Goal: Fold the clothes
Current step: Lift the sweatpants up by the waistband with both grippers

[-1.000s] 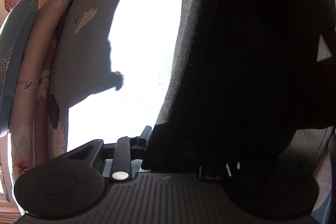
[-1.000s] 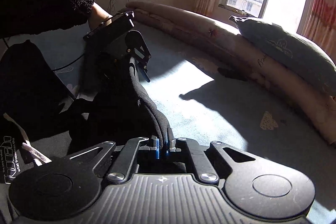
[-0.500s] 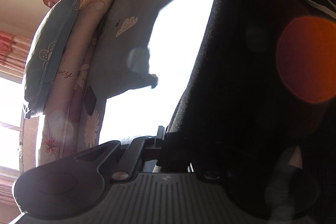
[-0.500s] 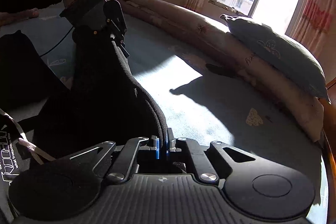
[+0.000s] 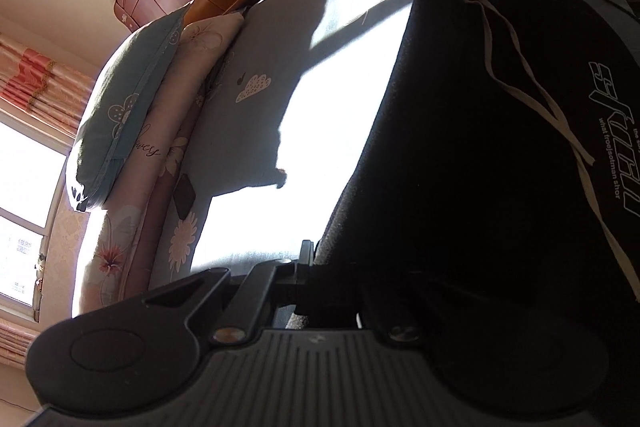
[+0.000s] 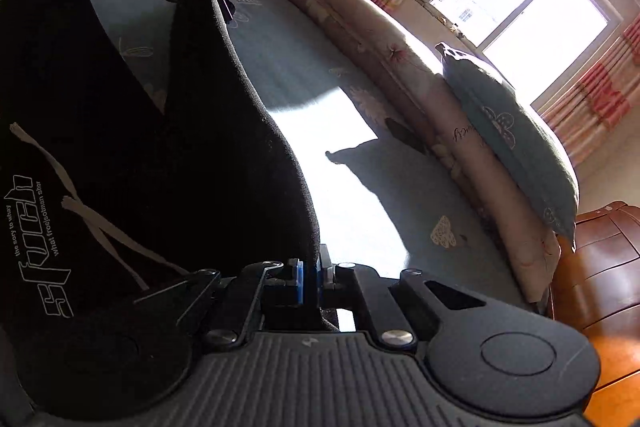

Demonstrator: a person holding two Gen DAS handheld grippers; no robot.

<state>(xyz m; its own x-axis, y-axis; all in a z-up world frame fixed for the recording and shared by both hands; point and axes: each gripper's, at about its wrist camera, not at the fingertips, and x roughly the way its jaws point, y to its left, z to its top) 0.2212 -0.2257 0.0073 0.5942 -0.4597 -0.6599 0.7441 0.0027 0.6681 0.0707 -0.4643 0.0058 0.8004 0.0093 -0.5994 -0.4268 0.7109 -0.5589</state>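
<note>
Black shorts hang pinched between my right gripper and left gripper, filling each frame's dark side. A blue pillow lies at the right, below the window.

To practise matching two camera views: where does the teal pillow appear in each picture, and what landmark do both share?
Left wrist view: the teal pillow is at upper left, leaning on the floral bolster.
Right wrist view: the teal pillow is at right, below the window.
Shared landmark: the heart print on the sheet.
</note>
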